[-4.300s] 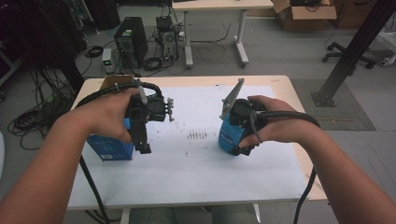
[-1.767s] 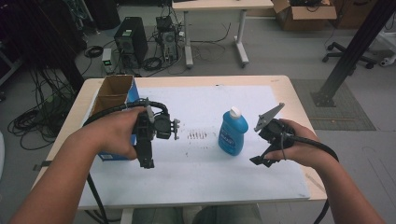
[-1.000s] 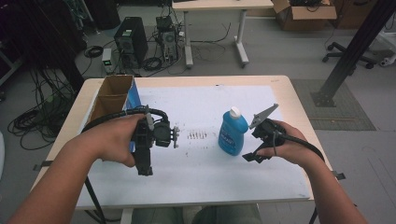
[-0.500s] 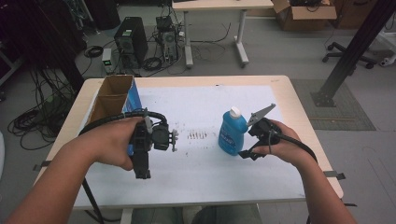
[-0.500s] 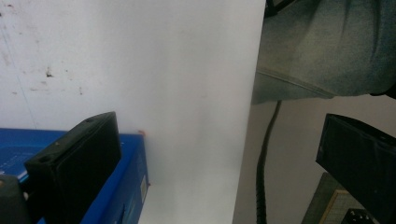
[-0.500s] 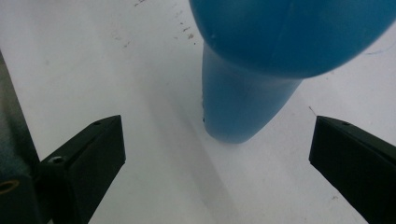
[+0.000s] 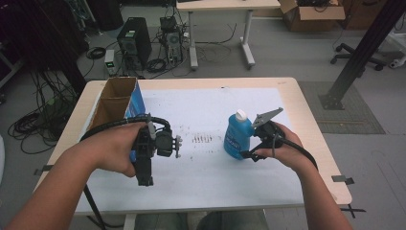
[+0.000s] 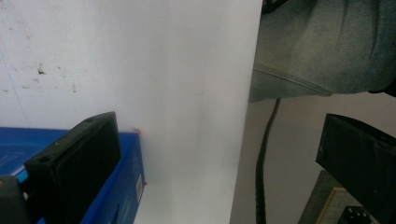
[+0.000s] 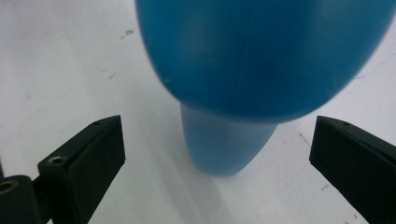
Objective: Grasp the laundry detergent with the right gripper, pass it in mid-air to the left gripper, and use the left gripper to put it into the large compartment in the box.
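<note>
right gripper [image 9: 219, 154], jaws spread wide, faces the upright blue plastic bottle with white cap [image 7: 238, 135] toward the desk's right edge; centre both jaws on the body's flanks before closing, low enough to avoid tipping.

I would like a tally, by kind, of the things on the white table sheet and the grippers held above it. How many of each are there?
Blue bottle with white cap: 1
Open cardboard box with blue side: 1
Grippers: 2, the left gripper and the right gripper, both open
Total: 4
</note>
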Demonstrator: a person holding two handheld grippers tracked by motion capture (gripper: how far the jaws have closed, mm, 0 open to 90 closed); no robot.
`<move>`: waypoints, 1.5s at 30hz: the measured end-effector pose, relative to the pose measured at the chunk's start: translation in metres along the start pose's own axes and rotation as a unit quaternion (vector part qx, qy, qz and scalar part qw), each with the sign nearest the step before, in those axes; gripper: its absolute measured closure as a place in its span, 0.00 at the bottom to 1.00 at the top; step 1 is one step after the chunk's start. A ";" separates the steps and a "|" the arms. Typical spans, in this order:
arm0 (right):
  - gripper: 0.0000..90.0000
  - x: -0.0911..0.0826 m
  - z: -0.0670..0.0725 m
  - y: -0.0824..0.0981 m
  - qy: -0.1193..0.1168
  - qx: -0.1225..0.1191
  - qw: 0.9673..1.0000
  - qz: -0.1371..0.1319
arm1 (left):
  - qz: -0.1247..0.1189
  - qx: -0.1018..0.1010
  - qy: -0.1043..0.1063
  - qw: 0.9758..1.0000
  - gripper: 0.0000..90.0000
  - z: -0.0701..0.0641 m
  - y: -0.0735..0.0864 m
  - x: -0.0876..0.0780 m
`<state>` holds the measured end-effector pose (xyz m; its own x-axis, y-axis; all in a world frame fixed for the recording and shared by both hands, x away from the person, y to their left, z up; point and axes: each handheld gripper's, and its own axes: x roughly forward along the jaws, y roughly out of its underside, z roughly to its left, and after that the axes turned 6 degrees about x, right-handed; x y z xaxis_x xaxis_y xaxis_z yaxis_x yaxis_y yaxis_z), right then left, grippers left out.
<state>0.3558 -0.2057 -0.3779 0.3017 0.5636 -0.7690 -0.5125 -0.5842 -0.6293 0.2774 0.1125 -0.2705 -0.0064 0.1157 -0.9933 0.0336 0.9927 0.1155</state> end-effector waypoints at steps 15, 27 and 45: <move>0.03 0.014 -0.001 0.008 0.022 0.009 0.998 -0.057 | 0.000 0.007 0.003 1.000 0.00 -0.004 -0.003 0.003; 0.03 0.021 0.000 0.009 0.024 0.009 0.996 -0.081 | 0.000 0.007 0.005 1.000 0.00 -0.004 -0.002 0.004; 0.02 0.031 0.003 0.012 0.042 0.022 0.991 -0.127 | -0.004 0.008 0.005 1.000 0.00 -0.005 -0.004 0.006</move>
<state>0.3571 -0.1932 -0.4088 0.4905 0.6379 -0.5938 -0.4453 -0.4022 -0.8000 0.2720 0.1095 -0.2767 -0.0167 0.1083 -0.9940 0.0500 0.9930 0.1074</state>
